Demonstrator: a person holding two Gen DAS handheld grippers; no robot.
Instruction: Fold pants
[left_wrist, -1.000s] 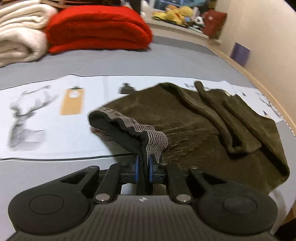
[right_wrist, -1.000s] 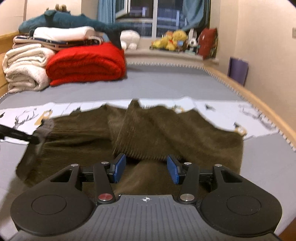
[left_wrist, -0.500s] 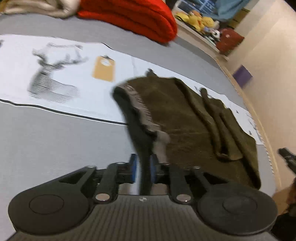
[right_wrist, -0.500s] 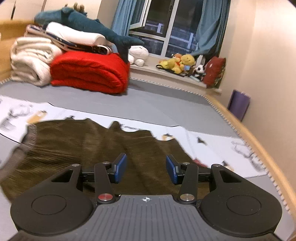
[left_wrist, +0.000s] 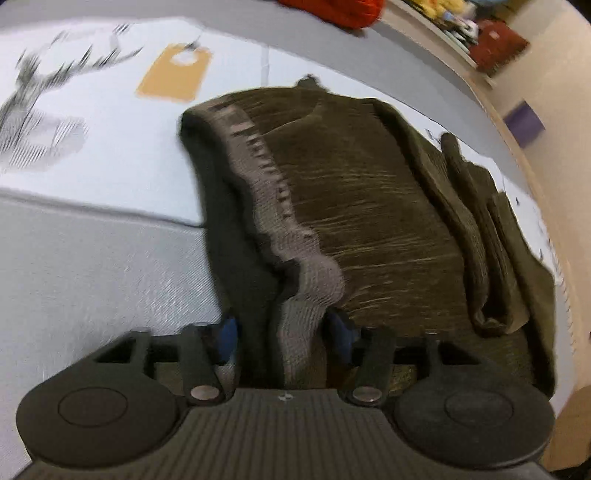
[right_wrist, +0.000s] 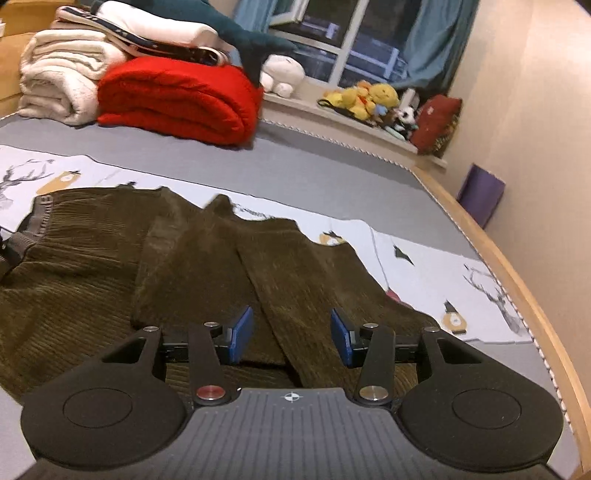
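Dark olive corduroy pants (left_wrist: 369, 206) lie on a printed white sheet on the bed, legs folded over the body. The grey elastic waistband (left_wrist: 273, 206) runs from the far left corner toward my left gripper (left_wrist: 284, 332). That gripper's jaws stand open with the waistband lying loose between them. In the right wrist view the pants (right_wrist: 207, 266) spread across the sheet, with folded legs running toward my right gripper (right_wrist: 291, 336). It is open and empty, hovering just above the leg ends.
A red blanket (right_wrist: 177, 99), white folded blankets (right_wrist: 62, 77) and a plush shark are stacked at the bed's far end. Plush toys (right_wrist: 369, 99) line the window sill. The bed's wooden edge (right_wrist: 524, 288) runs along the right.
My left gripper has opened and let go of the waistband, after pulling it toward me. The right gripper stayed open and shifted over the leg ends.
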